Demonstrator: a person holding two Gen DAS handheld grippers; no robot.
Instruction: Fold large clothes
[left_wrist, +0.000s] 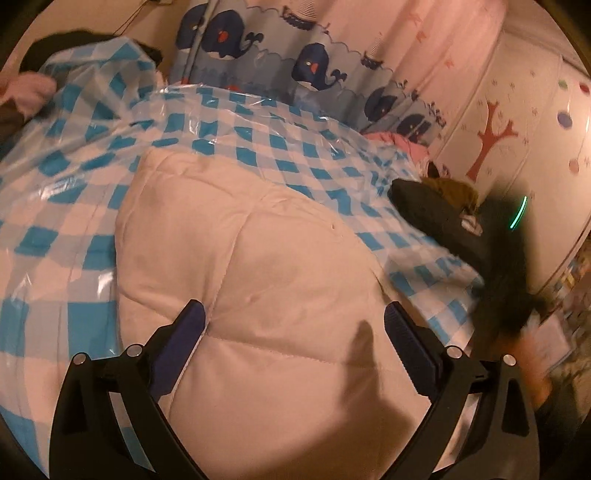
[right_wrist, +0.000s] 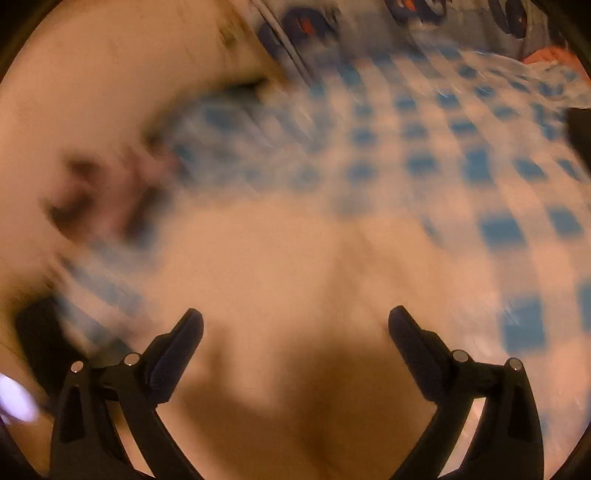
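A padded white quilted garment lies folded into a thick bundle on a blue-and-white checked plastic sheet. My left gripper hovers just above its near part, jaws spread wide, nothing between the pads. In the left wrist view the right gripper shows as a blurred black shape at the right, over the sheet's edge beside the bundle. The right wrist view is motion-blurred: my right gripper stands open over the same white garment, with the checked sheet beyond.
A whale-print curtain hangs behind the sheet. Dark and pink clothes sit at the far left. A brown item and pink cloth lie at the right by a white wall with a tree sticker.
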